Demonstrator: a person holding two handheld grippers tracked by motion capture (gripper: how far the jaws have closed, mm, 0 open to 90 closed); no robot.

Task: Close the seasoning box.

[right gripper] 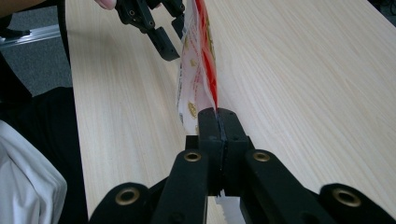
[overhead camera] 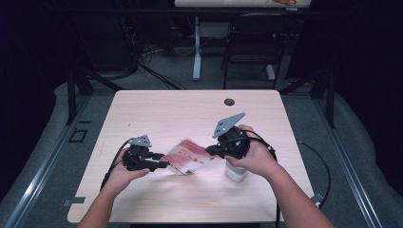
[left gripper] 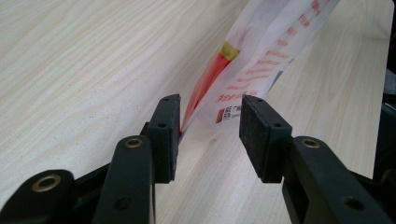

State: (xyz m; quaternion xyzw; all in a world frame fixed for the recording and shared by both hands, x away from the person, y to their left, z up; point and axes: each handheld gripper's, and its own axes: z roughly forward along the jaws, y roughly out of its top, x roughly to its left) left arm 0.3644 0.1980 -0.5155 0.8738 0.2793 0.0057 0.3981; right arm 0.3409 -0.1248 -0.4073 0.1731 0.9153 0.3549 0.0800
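A red and white printed pouch (overhead camera: pixel 187 156) hangs just above the wooden table (overhead camera: pixel 190 114), stretched between the two grippers. My right gripper (overhead camera: pixel 209 151) is shut on the pouch's right edge; in the right gripper view its jaws (right gripper: pixel 218 116) pinch the thin sealed edge of the pouch (right gripper: pixel 198 70). My left gripper (overhead camera: pixel 164 165) stands open at the pouch's left end. In the left gripper view the pouch's corner (left gripper: pixel 243 88) lies between the parted pads (left gripper: pixel 210 116), close to one pad and apart from the other. The left gripper (right gripper: pixel 175 35) shows far off in the right gripper view.
A small white container (overhead camera: pixel 236 172) stands on the table under the right hand. A cable hole (overhead camera: pixel 229 101) sits near the table's far edge. Beyond the table are a dark chair (overhead camera: pixel 252 42) and a desk leg (overhead camera: pixel 196 52).
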